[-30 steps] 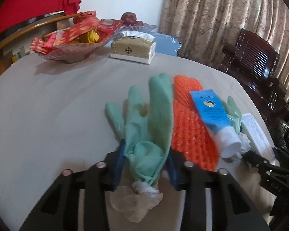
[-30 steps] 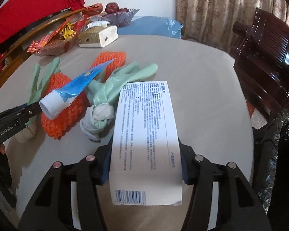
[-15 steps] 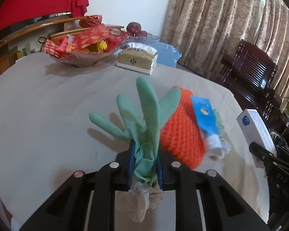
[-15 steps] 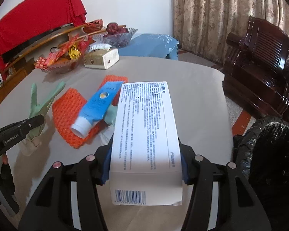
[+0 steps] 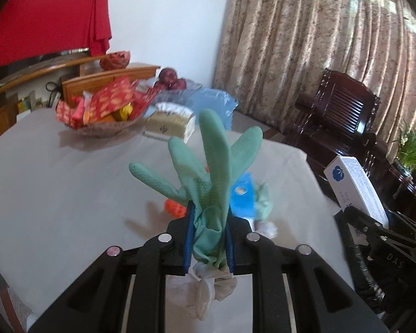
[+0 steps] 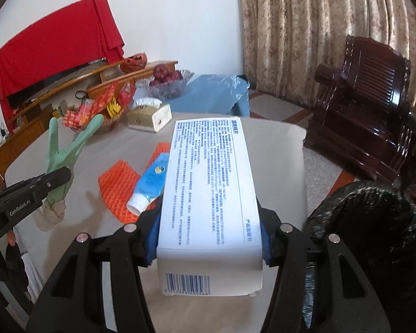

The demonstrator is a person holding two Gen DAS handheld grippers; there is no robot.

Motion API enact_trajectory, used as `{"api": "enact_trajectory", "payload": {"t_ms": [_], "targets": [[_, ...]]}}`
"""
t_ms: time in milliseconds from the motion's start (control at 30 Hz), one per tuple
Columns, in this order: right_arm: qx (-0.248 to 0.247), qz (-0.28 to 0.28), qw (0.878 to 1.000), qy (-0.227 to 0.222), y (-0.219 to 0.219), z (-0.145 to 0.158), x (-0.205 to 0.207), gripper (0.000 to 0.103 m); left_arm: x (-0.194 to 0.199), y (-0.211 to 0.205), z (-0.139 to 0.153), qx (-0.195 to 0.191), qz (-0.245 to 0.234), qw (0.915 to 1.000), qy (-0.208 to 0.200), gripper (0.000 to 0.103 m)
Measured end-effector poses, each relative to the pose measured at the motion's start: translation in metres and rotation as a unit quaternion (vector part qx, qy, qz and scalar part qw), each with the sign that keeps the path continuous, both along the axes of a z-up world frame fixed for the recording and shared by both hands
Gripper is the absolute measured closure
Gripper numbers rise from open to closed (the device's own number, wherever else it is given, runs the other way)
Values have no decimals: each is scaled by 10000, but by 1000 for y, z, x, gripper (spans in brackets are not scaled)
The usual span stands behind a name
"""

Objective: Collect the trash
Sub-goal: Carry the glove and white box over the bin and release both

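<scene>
A: How many gloves? 
B: Two green gloves: one glove raised, the other glove beside the one blue tube.
A: Boxes? 
B: One white box, one tissue box. Two orange nets, two bowls.

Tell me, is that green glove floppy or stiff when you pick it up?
Probably fairly springy: the green glove pinched in the left gripper keeps its glove-fingers sticking up. Its cuff hangs limp below, so partly floppy. Its bumpy texture likely helps grip.
</scene>
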State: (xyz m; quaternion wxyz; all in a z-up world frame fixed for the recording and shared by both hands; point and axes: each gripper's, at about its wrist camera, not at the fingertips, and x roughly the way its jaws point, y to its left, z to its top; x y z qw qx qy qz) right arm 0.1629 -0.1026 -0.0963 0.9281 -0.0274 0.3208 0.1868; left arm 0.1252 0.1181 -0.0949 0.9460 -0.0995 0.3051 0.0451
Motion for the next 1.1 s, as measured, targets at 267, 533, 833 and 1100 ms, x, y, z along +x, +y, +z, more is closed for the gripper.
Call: {"api": "enact_trajectory", "payload": {"t_ms": [267, 533, 833, 1100], "targets": [[101, -97, 9995, -268, -20, 28, -20, 50, -9, -27, 27, 44, -231, 9993, -285, 84], [145, -280, 9984, -465, -44, 48, -37, 50, -17, -57, 45, 51, -509, 9974, -505, 84], [126, -671, 9957, -624, -90, 57, -54, 50, -15, -106, 54, 32, -1026, 9926, -644, 84], [78, -1108, 9912, -714, -135, 59, -64, 50, -9, -158, 60, 2, -1580, 9849, -706, 84]]}}
